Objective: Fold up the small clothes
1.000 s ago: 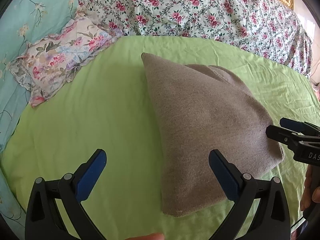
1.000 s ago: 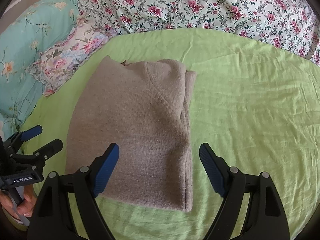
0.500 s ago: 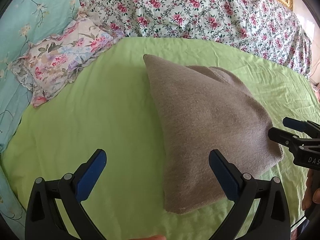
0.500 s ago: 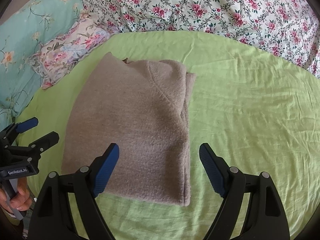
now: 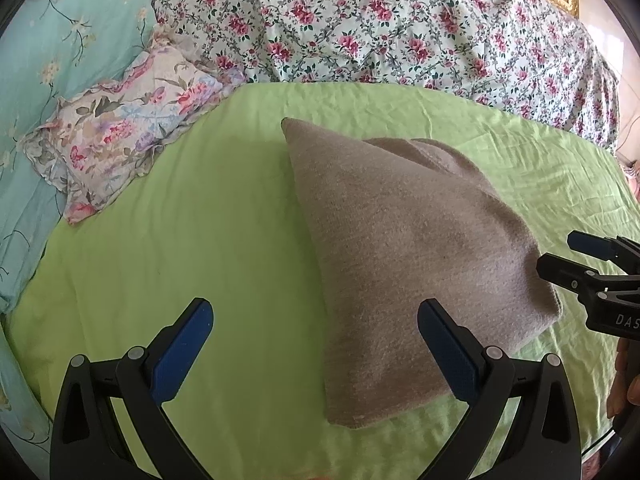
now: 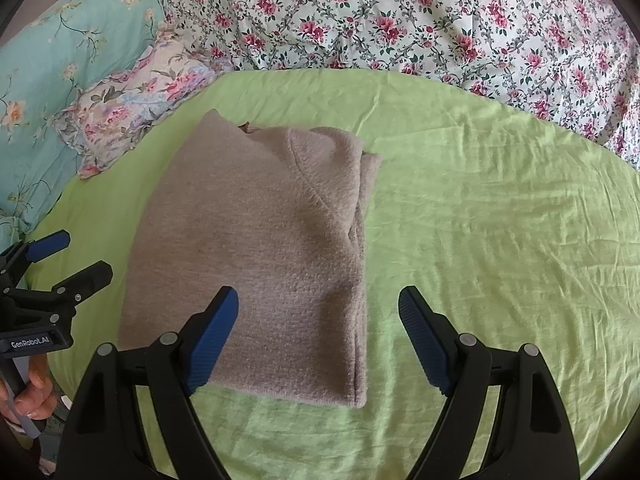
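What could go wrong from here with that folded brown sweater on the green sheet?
1. Both the left gripper and the right gripper are open and hold nothing; a pinch at the near edge of the folded sweater might catch only the top layer and undo the fold.
2. The green sheet is wrinkled and loose, so a low pinch could grab sheet along with the sweater.

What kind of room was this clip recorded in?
Most likely a bedroom: the sweater lies folded on a bed's green sheet, with a floral pillow and a flowered quilt behind it.
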Tool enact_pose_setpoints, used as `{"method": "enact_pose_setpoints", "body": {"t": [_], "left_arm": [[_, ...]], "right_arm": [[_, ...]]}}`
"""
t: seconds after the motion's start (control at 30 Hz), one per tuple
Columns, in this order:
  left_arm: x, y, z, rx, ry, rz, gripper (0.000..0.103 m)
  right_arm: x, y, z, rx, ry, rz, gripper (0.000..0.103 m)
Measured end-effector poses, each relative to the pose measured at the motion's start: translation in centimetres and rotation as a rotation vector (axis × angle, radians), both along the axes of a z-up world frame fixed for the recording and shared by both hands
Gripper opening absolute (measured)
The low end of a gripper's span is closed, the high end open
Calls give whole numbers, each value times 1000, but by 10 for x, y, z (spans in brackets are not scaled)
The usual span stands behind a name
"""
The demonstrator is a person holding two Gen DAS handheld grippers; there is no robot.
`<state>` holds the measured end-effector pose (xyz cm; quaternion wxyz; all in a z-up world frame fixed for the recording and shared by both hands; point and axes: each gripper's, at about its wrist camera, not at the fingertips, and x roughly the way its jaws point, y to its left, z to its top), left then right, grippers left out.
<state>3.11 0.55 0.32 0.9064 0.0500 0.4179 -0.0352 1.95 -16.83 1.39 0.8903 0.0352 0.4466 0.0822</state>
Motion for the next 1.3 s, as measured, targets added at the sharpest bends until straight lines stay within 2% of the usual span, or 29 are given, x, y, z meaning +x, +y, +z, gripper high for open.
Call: {"method": "enact_pose_setpoints", "body": {"t": [1.3], "left_arm": [[-1,-7,8,36,-38,-30,102]], "right_arm": [[-5,7,13,6,-21,-3,83]]}}
